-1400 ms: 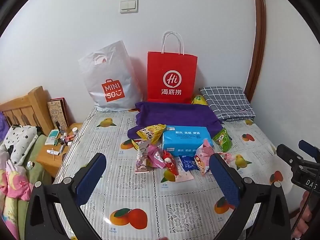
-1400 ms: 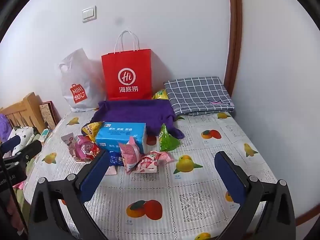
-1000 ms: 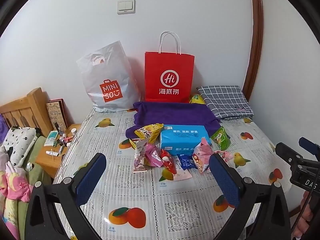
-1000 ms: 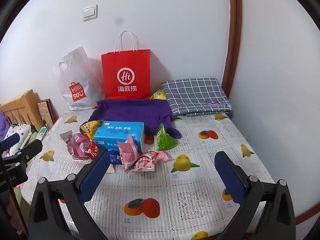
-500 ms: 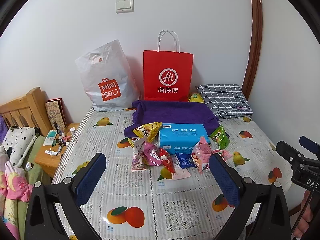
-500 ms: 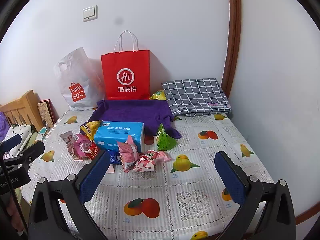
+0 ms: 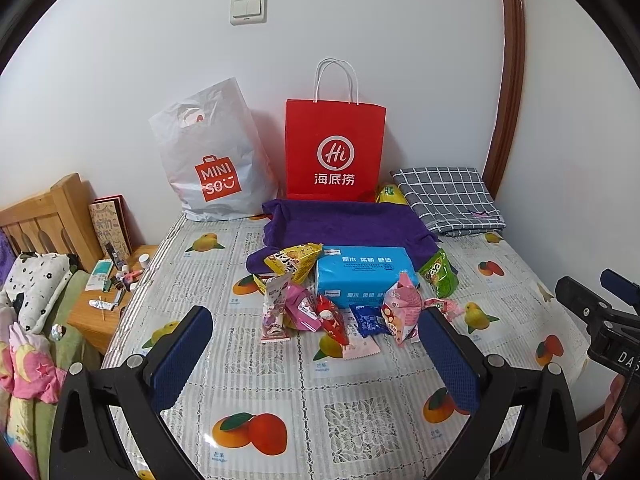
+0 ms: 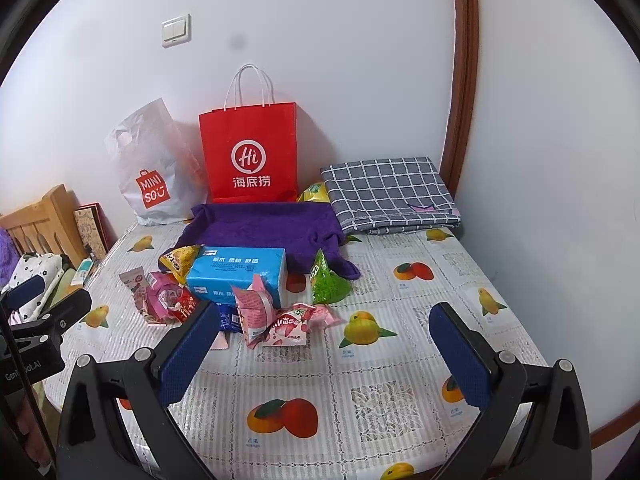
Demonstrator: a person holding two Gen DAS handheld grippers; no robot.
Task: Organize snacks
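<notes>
Left to right on the table (image 7: 360, 420), which has a fruit-print cover: wooden headboard (image 7: 44, 216) and a small nightstand (image 7: 108, 304) with clutter sit off the left edge. At the back wall, a white MINISO bag (image 7: 208, 160) stands just left of a red Hi paper bag (image 7: 334, 148), both upright. A purple towel (image 7: 344, 224) lies in front of the red bag, with a folded grey checked cloth (image 7: 448, 200) to its right. The snack pile is mid-table, in front of the towel: a pink-and-white tall packet (image 7: 275, 308) at the left end, a yellow packet (image 7: 294, 260) behind it, a magenta packet (image 7: 302, 306), a red packet (image 7: 332, 320), a small blue packet (image 7: 368, 320), then a pink pouch (image 7: 400, 308) leaning on the front of a blue tissue pack (image 7: 362, 276). A green triangular packet (image 7: 438, 272) is right of the tissue pack, touching the towel edge. In the right wrist view, a pink strawberry packet (image 8: 292, 324) lies flat just right of the pink pouch. Left gripper (image 7: 316, 334) hovers above the near table, jaws spread wide, holding nothing, well short of the pile. Right gripper (image 8: 324, 332) is likewise spread wide and empty, its left pad overlapping the small blue packet in view; contact can't be judged.
</notes>
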